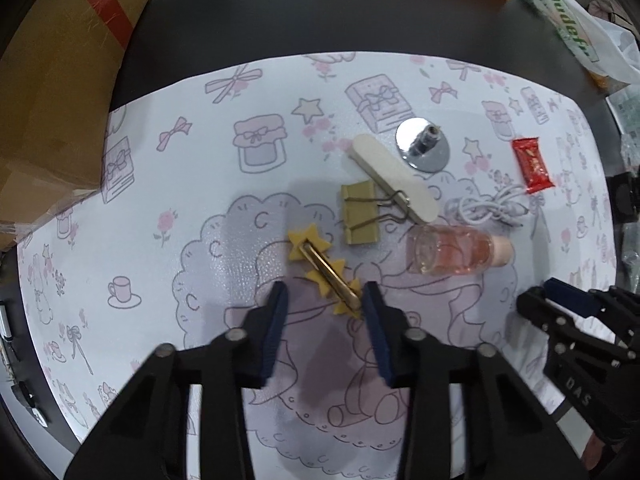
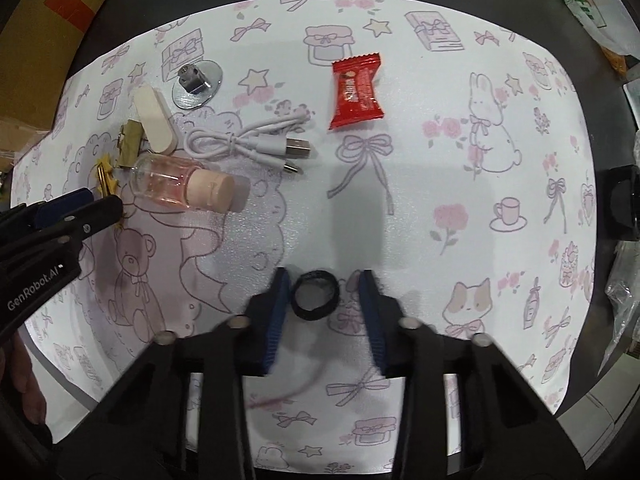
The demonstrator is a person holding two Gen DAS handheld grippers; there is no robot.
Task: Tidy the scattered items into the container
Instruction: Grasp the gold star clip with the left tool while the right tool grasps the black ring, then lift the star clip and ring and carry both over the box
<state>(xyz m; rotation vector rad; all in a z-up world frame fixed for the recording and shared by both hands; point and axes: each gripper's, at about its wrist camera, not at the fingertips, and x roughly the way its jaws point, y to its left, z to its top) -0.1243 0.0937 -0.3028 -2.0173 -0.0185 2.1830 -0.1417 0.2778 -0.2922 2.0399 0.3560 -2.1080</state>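
Observation:
A yellow star hair clip [image 1: 320, 268] lies on the patterned mat [image 1: 160, 240]. Its near end sits between the fingers of my left gripper [image 1: 324, 300], close against the right pad, with a gap to the left pad, so the jaws stand open. In the right wrist view a black hair tie [image 2: 314, 294] lies between the fingers of my right gripper [image 2: 324, 292], beside the left pad and apart from the right pad; these jaws are open too. Both grippers point down at the mat. A cardboard box [image 1: 60, 80] stands at the far left.
Right of the clip lie a gold binder clip [image 1: 358, 214], a white nail file [image 1: 390, 178], a chrome disc fitting [image 1: 422, 148], a small bottle of pink liquid [image 1: 452, 250], a white USB cable [image 2: 248, 142] and a red candy packet [image 2: 356, 92]. Bags clutter the far right.

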